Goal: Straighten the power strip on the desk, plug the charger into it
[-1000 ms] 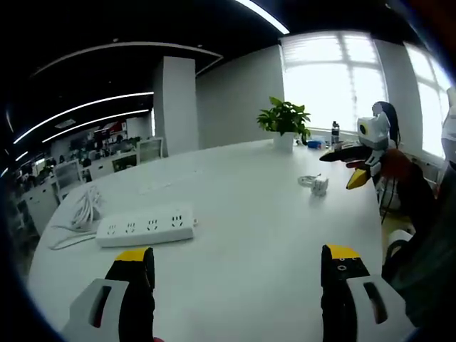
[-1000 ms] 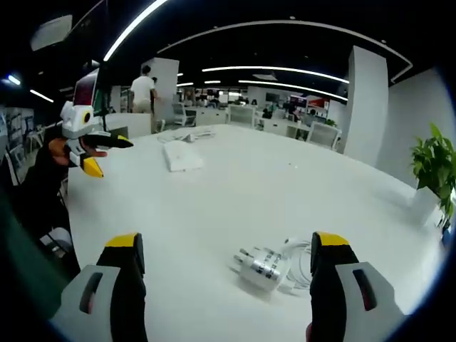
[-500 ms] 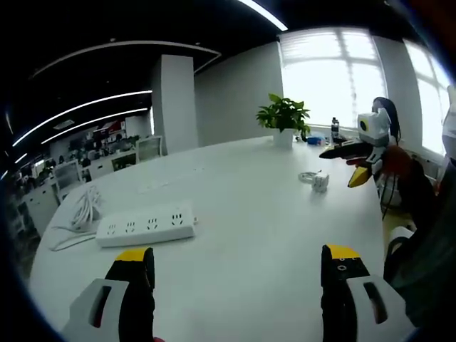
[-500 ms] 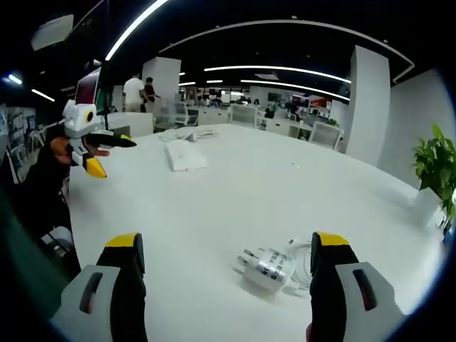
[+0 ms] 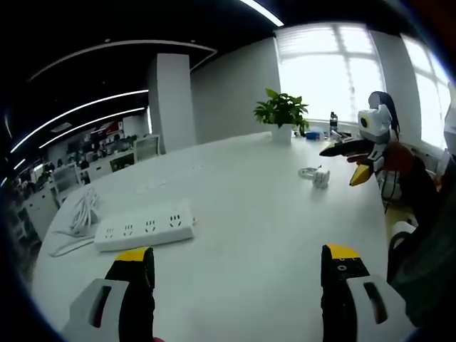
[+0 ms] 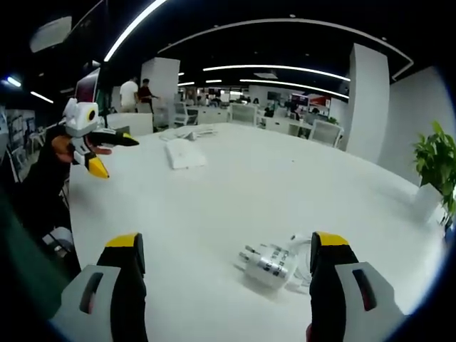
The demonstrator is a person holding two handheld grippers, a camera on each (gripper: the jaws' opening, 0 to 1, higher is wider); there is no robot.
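- Cable (image 5: 80,209) is lying in a loose coil near the tabletop's far left edge in the left gripper view, touching the end of the power strip (image 5: 144,226).
- Power strip is sitting askew toward that left edge, sockets up, apparently where it sat a second ago; only the view is drifting slightly.
- Left gripper (image 5: 235,285) is hovering above the near edge of the tabletop (image 5: 242,206) with its jaws spread wide and nothing between them, well short of the strip, so straightening has not begun.
- Charger (image 6: 269,262) is resting on its side toward the right of the tabletop, prongs pointing left, its white cord bunched behind it.
- Right gripper (image 6: 224,281) is easing in on the charger, jaws parted and empty; the plug body is sitting a touch closer between the yellow tips than a second ago, suggesting a pickup is being lined up.
- Potted plant (image 5: 283,117) is standing at the far edge by the window.
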